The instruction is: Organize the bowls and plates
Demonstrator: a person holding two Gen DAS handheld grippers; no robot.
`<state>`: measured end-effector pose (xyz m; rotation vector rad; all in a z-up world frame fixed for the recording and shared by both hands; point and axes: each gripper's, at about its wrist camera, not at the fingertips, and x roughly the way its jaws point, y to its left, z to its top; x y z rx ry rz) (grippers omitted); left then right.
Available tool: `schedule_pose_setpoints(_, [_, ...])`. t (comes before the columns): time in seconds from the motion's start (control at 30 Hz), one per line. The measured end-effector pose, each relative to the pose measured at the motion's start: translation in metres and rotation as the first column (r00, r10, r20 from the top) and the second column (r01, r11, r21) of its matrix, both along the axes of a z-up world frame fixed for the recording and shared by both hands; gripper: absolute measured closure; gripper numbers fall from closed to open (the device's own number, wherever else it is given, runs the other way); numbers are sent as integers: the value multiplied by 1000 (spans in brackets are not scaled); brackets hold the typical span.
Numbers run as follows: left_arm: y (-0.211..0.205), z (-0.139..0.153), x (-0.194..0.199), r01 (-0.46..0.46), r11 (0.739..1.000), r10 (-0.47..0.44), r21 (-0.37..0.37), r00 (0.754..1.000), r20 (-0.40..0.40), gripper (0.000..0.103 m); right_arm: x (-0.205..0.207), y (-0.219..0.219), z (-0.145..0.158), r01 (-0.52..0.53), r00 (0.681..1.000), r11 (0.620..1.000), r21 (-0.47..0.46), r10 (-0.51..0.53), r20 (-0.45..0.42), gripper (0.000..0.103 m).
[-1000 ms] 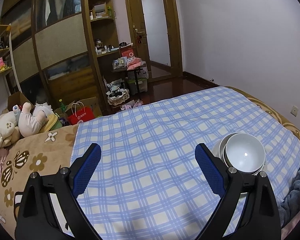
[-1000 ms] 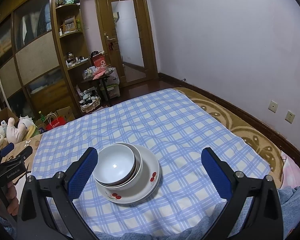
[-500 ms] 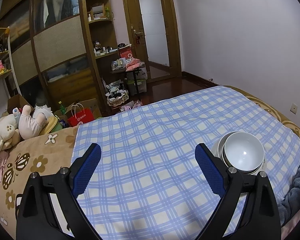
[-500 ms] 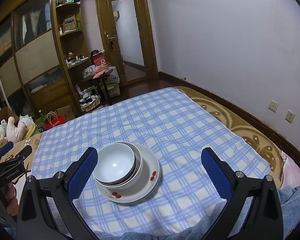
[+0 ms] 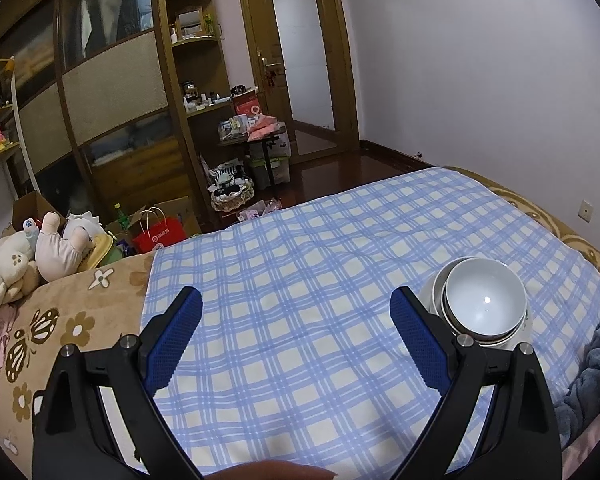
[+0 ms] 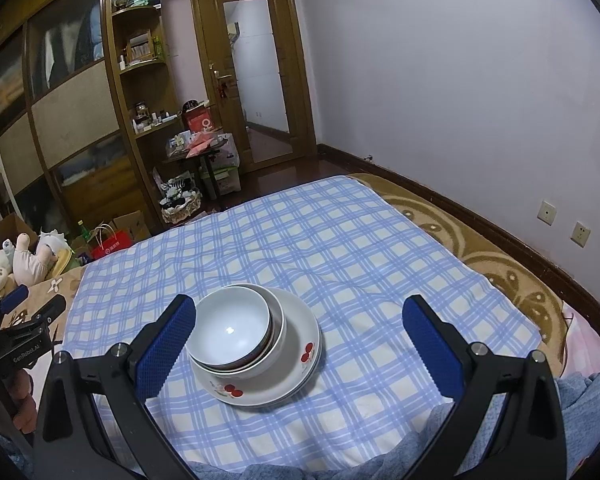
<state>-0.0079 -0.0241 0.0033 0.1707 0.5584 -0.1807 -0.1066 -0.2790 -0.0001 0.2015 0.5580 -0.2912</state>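
Bowls (image 6: 230,330) sit nested on a cherry-printed plate (image 6: 300,344) on the checked bed cover (image 6: 300,248). The left hand-held gripper (image 5: 296,340), jaws wide and empty, has the stack at its 2 o'clock. The right hand-held gripper (image 6: 300,344), equally wide and empty, has it at 11 o'clock and looks nearer.

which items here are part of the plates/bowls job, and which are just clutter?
Job:
- top white bowl
- second bowl nested under it
- cherry-print plate beneath both
- left gripper, open
- right gripper, open

Clutter:
- checked cloth
- plush toys
- red shopping bag
- blue blanket
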Motion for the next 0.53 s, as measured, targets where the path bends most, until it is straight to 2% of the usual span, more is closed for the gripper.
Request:
schedule_pose_setpoints(0.1, [2,2,-1,-21,1000,21,-3,1000,21,9,0,0,0,0,1000,1000,-1,0,0,0])
schedule_pose_setpoints(0.53, [3,4,0,-16,1000,17,-27,1000,15,9,0,0,-1,3,1000,1000,-5,-3,1,0])
